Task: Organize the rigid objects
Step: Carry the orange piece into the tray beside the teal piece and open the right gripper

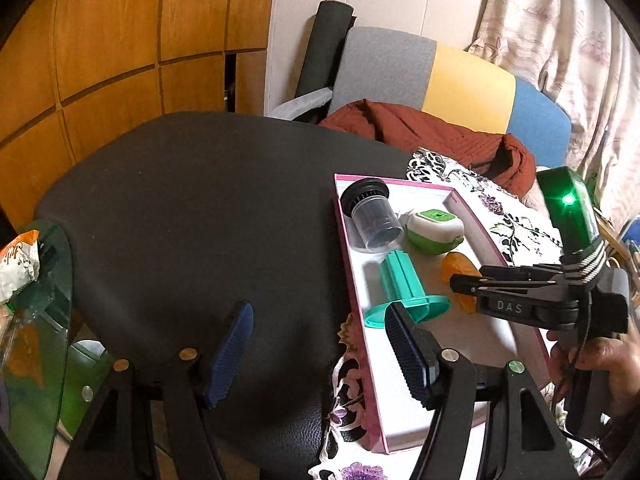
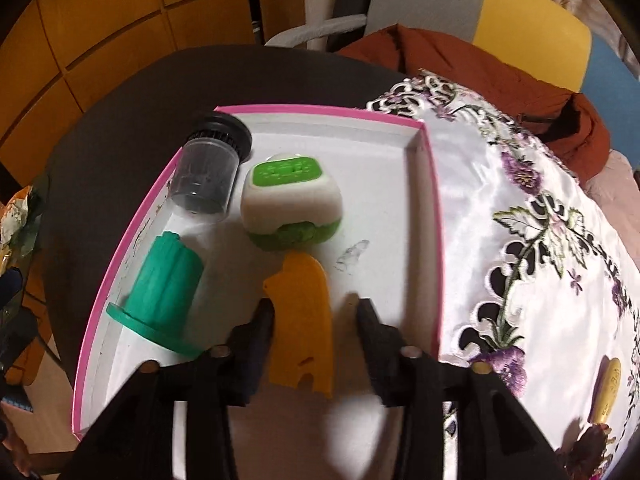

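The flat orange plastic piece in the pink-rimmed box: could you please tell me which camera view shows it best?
The right wrist view: the flat orange plastic piece lies nearly whole between the open right gripper fingers. In the left wrist view, the piece is mostly hidden behind that gripper.

A dark round table (image 1: 180,208) carries an embroidered cloth (image 2: 540,240) and pink-rimmed tray (image 2: 434,208).

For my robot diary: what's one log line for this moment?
right tool: open over orange piece | box: four items | left tool: open, empty
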Demonstrator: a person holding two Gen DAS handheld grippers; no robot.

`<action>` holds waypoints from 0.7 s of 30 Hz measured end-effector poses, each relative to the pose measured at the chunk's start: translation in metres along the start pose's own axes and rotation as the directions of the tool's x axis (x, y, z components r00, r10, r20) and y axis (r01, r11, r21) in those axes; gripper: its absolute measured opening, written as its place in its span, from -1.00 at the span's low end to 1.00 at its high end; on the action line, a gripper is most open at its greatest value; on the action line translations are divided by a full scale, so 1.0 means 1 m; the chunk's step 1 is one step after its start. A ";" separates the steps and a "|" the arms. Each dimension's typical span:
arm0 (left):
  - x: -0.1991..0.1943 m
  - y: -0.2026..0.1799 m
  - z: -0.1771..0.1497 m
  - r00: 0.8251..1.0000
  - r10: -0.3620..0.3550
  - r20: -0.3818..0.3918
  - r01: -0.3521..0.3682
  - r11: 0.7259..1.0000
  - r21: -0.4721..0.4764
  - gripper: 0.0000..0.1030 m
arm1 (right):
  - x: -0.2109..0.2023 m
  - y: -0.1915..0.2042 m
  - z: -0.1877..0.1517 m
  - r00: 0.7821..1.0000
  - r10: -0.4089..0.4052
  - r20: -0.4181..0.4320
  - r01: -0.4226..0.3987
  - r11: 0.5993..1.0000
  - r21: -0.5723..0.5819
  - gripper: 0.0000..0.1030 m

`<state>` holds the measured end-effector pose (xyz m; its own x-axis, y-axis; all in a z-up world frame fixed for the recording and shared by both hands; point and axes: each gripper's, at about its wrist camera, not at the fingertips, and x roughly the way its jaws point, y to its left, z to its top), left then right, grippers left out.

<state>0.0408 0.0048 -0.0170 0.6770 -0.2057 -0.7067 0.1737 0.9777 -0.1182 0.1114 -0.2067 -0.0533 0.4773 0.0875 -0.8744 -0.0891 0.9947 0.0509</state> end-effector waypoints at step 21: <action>-0.011 -0.036 0.003 1.000 -0.012 0.010 0.011 0.995 0.104 0.35 | -0.085 -0.034 -0.032 0.978 -0.034 0.207 0.019 0.997 0.077 -0.09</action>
<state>0.0288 -0.0278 -0.0029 0.6817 -0.2177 -0.6985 0.2542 0.9657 -0.0529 0.0459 -0.2492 0.0042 0.6509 0.0624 -0.7566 -0.0128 0.9974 0.0712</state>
